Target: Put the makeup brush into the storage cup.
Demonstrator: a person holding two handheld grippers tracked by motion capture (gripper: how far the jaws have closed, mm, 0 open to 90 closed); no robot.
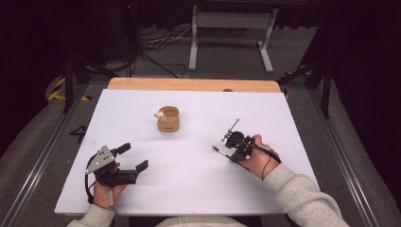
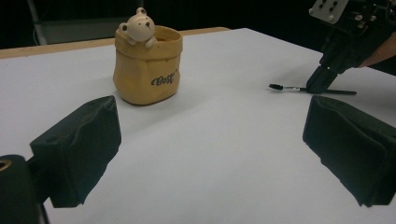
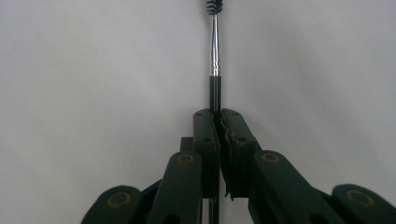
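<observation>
On the white-topped counter (image 1: 189, 165), a small tan sack-shaped ceramic pot (image 1: 168, 119) with a little cream bear figure (image 2: 138, 27) peeking over its rim stands upright near the middle, toward the far side. The left gripper (image 1: 133, 157) rests low at the near left, held by the person's left hand (image 1: 106, 189); its two black padded fingers (image 2: 77, 149) are spread wide apart with nothing between them, pointed toward the pot. At the near right, the right gripper (image 3: 217, 122) is held by the right hand (image 1: 257, 158), its fingers (image 3: 236, 154) clenched on a thin black-handled brush with a silver ferrule and tiny dark bristle tip (image 3: 214, 56). In the left gripper view the brush (image 2: 308, 89) lies nearly flat just over the counter, well apart from the pot.
</observation>
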